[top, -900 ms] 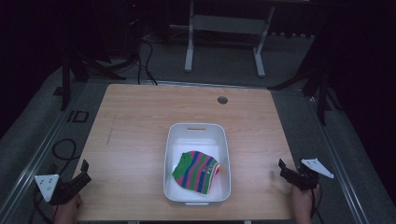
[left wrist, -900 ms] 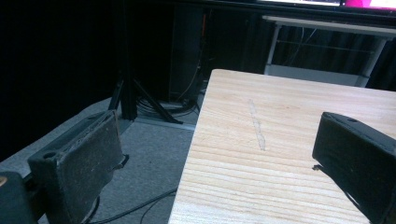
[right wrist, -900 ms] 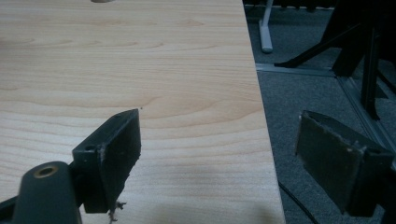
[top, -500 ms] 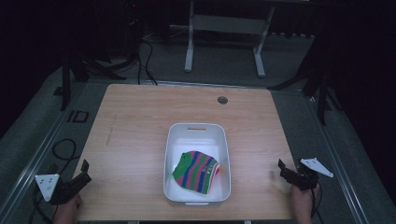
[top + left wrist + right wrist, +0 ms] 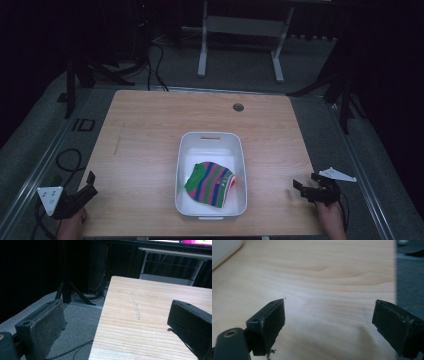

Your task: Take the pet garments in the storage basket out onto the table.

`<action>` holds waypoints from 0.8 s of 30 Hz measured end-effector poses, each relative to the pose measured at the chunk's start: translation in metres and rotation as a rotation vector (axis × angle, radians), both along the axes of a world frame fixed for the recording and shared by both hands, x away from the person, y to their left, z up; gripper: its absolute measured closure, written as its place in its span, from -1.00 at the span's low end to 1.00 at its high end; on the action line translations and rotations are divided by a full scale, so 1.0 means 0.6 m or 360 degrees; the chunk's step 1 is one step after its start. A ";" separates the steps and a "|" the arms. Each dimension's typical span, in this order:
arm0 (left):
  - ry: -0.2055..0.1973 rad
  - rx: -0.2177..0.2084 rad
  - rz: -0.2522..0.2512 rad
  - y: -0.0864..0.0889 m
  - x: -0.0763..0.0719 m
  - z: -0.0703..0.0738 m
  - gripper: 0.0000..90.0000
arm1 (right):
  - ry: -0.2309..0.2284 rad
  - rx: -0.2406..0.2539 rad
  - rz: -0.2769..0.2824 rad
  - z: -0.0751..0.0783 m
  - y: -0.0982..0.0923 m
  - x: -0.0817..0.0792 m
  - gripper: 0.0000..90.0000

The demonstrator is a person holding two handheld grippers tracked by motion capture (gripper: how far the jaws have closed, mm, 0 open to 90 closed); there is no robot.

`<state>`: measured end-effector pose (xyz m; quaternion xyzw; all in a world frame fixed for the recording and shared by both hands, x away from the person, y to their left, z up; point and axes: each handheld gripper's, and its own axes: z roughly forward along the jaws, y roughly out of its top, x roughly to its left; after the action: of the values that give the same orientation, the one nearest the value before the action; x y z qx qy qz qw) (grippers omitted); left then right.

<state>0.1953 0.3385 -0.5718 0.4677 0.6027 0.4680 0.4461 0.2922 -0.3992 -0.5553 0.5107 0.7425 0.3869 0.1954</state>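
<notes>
From the high view, a white bin is seen near the middle of the wooden table, toward the person's side; a striped cloth in green, blue and pink is bunched inside it, against the near end and right wall. The left gripper is held at the table's near left corner, the right gripper at the near right edge, both well apart from the bin, nothing gripped. On the left gripper view, both black jaws are seen spread wide with nothing between them, one over the floor, one over the table edge; a faint scuff line is marked on the wood. On the right gripper view, jaws are likewise spread wide and empty above bare wood; a corner of the white bin is caught at top left.
</notes>
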 end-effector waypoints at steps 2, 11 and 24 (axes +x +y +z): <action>0.0000 -0.0001 0.0001 0.000 0.000 0.000 -0.96 | 0.0021 -0.0025 0.0070 0.001 0.002 -0.002 -0.77; -0.0005 -0.0005 0.0002 0.000 0.000 0.000 -0.96 | 0.0116 -0.0064 0.0377 0.001 0.024 -0.008 -0.77; -0.0005 -0.0007 -0.0008 0.001 0.000 0.000 -0.96 | 0.0143 -0.0073 0.0741 0.025 0.086 -0.012 -0.72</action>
<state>0.1954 0.3388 -0.5719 0.4673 0.6019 0.4664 0.4493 0.2852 -0.3473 -0.5401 0.3380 0.8567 0.3816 0.0794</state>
